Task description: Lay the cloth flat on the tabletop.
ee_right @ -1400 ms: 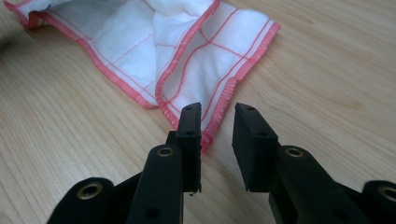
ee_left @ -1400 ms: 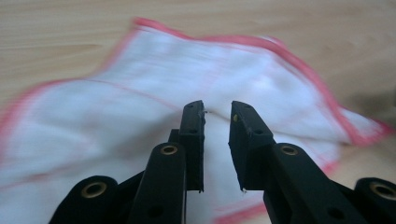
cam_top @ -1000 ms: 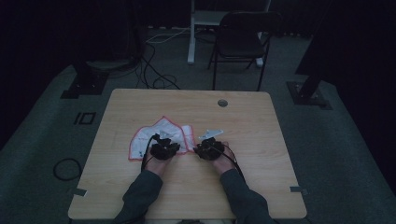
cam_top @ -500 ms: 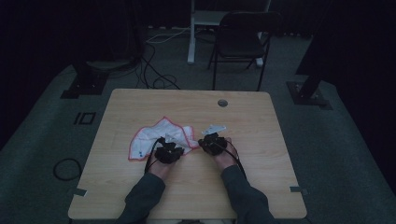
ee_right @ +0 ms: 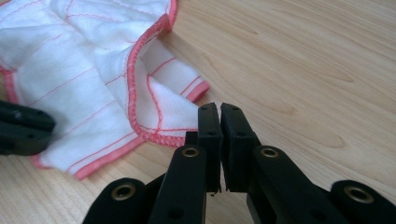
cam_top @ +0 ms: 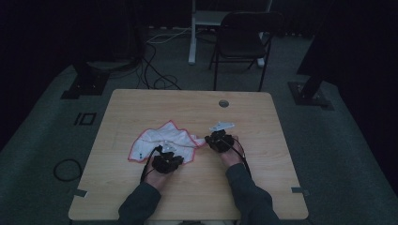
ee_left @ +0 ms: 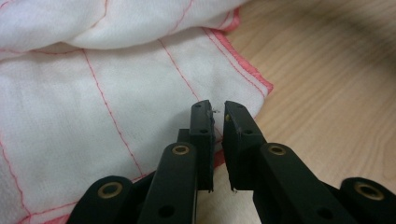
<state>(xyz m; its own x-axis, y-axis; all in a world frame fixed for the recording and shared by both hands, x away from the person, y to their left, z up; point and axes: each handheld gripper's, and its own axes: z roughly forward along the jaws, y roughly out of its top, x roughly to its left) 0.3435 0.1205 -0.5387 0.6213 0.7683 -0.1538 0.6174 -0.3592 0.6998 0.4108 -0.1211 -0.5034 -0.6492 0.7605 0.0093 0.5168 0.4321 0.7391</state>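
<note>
While the white cloth (cam_top: 162, 143) lies crumpled on the table (cam_top: 263, 117), left of centre, the right gripper (ee_right: 219, 108) is clenched on its red-hemmed corner. Left gripper (ee_left: 217, 106) is nearly closed at the near hem; can't tell if it pinches fabric.

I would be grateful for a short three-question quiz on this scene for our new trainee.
1. True or false: the cloth lies spread out flat, without a fold, on the table.
2. What colour is the cloth's stitched hem? A blue, B red, C green.
3. How do the jaws of the right gripper stand, and what are its tips next to?

Key
1. False: it is rumpled, with one part folded over another.
2. B.
3. Shut, with the tips at a corner of the cloth.
</note>
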